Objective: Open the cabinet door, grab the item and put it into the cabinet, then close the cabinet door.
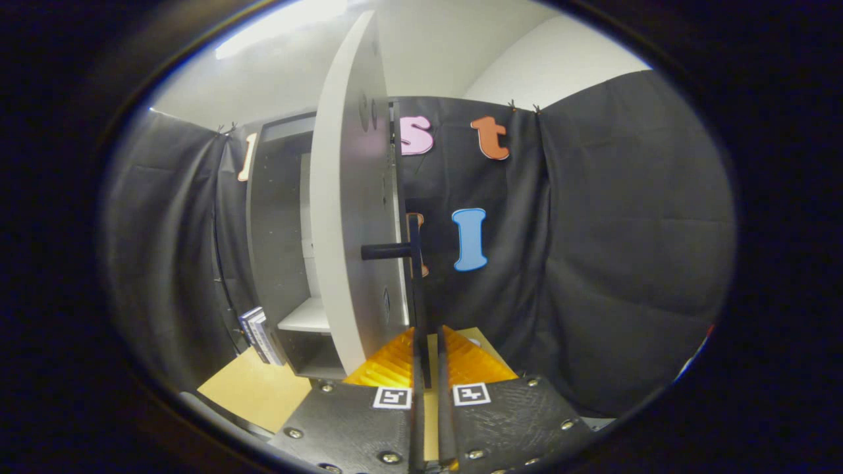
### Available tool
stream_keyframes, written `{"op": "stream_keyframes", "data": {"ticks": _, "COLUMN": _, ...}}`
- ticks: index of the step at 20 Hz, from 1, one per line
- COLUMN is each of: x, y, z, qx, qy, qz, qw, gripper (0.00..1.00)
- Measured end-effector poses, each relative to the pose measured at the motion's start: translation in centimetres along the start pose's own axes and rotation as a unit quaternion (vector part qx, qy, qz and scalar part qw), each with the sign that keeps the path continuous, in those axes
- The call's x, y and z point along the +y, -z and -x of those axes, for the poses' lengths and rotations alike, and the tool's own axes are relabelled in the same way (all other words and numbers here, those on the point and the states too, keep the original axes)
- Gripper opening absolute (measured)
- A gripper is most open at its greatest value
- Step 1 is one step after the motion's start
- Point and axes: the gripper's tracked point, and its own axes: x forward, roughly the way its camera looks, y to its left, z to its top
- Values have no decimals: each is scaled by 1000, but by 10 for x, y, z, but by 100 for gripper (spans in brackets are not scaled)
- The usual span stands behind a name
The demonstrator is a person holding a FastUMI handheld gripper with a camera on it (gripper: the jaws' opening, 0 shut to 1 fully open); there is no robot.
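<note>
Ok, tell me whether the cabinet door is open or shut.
Open. The cabinet door stands swung out edge-on, baring a shelf inside. The gripper is closed on the door's handle.

The open cabinet door [349, 217] hides much of the cabinet [276, 250] inside, so only a slice of its shelf [306, 317] shows. The handle [415, 276] runs down between the fingers [395, 362]; whether they press it cannot be told. The books [260, 336] beside the cabinet are too small to make out.

light: bright ceiling strip [283, 26] overhead, blown out
shadow: dim cabinet interior [280, 224]
distortion: strong fisheye bending of door [346, 217]
</note>
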Motion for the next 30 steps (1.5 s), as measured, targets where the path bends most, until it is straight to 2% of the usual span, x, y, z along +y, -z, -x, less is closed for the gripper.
{"op": "stream_keyframes", "data": {"ticks": 6, "x": -8, "y": -1, "z": 0, "qx": 5, "qy": -7, "qz": 16, "qw": 1000, "gripper": 9}}
{"op": "stream_keyframes", "data": {"ticks": 14, "x": -31, "y": 3, "z": 20, "qx": 8, "qy": 32, "qz": 13, "qw": 999, "gripper": 9}}
{"op": "stream_keyframes", "data": {"ticks": 19, "x": -25, "y": 9, "z": 37, "qx": 11, "qy": 46, "qz": 9, "qw": 999, "gripper": 9}}
{"op": "stream_keyframes", "data": {"ticks": 23, "x": -1, "y": 5, "z": 63, "qx": 4, "qy": 52, "qz": 16, "qw": 999, "gripper": 9}}
{"op": "stream_keyframes", "data": {"ticks": 26, "x": 26, "y": 12, "z": 77, "qx": 6, "qy": 46, "qz": 10, "qw": 999, "gripper": 16}}
{"op": "stream_keyframes", "data": {"ticks": 30, "x": 70, "y": 32, "z": 83, "qx": 11, "qy": 27, "qz": 0, "qw": 1000, "gripper": 42}}
